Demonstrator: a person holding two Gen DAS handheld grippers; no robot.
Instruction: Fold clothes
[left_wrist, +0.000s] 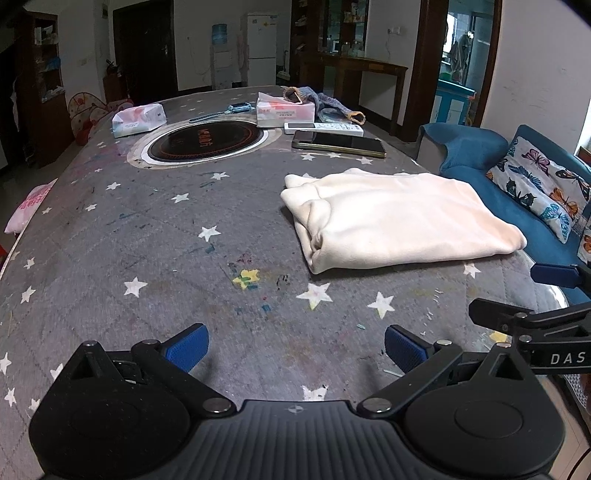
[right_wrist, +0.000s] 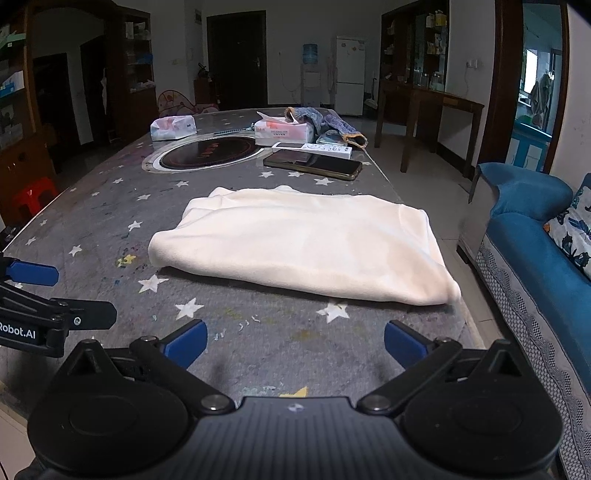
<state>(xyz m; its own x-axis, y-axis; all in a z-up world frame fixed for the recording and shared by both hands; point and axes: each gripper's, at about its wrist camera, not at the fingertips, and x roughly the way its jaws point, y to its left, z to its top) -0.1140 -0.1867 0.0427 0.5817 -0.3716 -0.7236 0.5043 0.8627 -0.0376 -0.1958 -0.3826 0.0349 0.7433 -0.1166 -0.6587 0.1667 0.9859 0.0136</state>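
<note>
A cream garment (left_wrist: 399, 218) lies folded into a thick rectangle on the grey star-patterned table cover (left_wrist: 147, 236), near the table's right edge; the right wrist view has the same garment (right_wrist: 306, 243) straight ahead. My left gripper (left_wrist: 295, 347) stands open over bare cover, short of the garment and to its left, nothing between its blue pads (left_wrist: 188, 347). My right gripper (right_wrist: 295, 347) is wide open near the front edge, just short of the garment's near fold, with nothing between its jaws. Each gripper shows at the edge of the other's view.
At the far end lie a dark phone (left_wrist: 340, 144), a white remote (left_wrist: 325, 128), a tissue box (left_wrist: 286, 110), a tissue pack (left_wrist: 138, 120), a knitted sleeve (left_wrist: 325, 103) and a round black cooktop (left_wrist: 207, 142). A blue sofa (right_wrist: 535, 251) runs beside the table on the right.
</note>
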